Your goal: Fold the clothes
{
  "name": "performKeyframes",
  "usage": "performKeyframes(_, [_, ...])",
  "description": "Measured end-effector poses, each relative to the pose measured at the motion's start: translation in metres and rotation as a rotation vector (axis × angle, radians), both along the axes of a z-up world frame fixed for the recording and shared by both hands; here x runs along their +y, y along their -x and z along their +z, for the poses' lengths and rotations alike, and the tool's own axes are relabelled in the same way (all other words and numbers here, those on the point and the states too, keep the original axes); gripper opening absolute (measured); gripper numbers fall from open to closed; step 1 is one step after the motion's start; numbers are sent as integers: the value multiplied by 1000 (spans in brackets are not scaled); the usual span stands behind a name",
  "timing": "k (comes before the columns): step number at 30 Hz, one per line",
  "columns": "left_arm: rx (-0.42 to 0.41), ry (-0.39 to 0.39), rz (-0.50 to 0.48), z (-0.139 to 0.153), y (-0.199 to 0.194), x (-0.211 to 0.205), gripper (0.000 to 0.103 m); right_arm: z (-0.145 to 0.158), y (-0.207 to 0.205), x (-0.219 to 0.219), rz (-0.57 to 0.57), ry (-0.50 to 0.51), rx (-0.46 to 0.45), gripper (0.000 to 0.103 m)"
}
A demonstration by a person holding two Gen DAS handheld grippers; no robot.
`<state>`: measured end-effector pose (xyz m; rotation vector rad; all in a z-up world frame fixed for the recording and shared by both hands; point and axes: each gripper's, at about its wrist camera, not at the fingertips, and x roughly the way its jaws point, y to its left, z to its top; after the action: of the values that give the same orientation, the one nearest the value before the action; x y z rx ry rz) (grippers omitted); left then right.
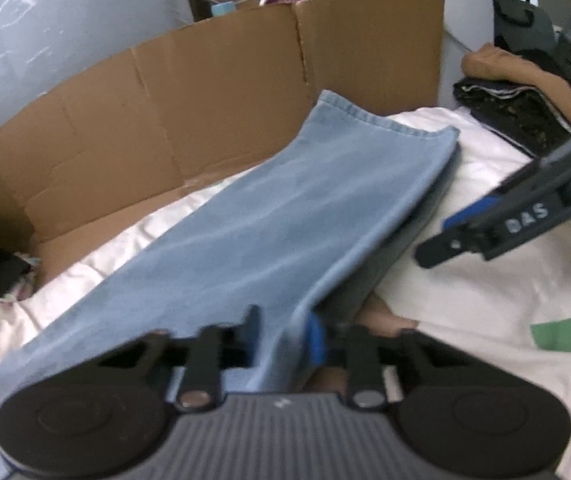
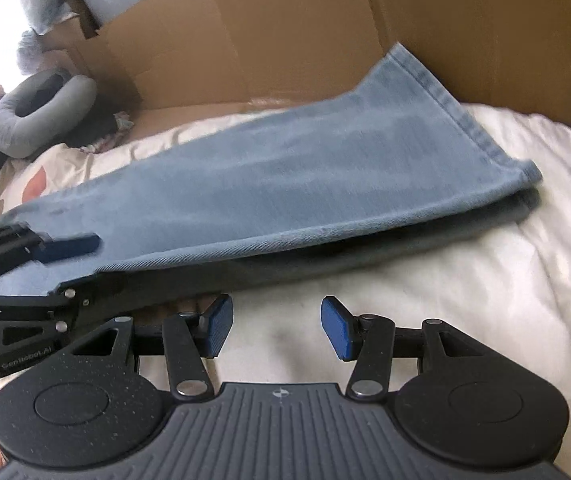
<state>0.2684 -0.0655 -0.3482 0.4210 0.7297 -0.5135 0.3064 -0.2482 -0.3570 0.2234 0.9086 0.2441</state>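
Observation:
Light blue jeans (image 1: 285, 216) lie folded lengthwise on a white sheet (image 1: 485, 280), legs stacked, hems toward the cardboard. My left gripper (image 1: 281, 340) is shut on the near edge of the upper jeans layer and lifts it off the lower one. In the right wrist view the jeans (image 2: 305, 184) stretch across the bed and the left gripper (image 2: 65, 256) grips them at the left. My right gripper (image 2: 277, 328) is open and empty, just above the sheet beside the jeans' near edge. It also shows in the left wrist view (image 1: 437, 248).
A flattened cardboard box (image 1: 205, 100) stands behind the bed. A pile of folded dark and tan clothes (image 1: 525, 96) sits at the far right. A grey neck pillow (image 2: 41, 116) lies at the left. The sheet (image 2: 485, 300) has a green patch (image 1: 565, 334).

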Motion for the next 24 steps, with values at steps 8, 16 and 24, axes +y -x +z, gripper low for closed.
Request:
performKeyframes(8, [7, 52, 25, 11, -8, 0, 7, 12, -27, 23, 61, 12, -56, 56])
performKeyframes(16, [11, 65, 24, 14, -11, 2, 7, -6, -50, 38, 116, 62, 2, 56])
performKeyframes(24, [32, 53, 5, 4, -10, -2, 6, -15, -33, 34, 144, 92, 27, 55])
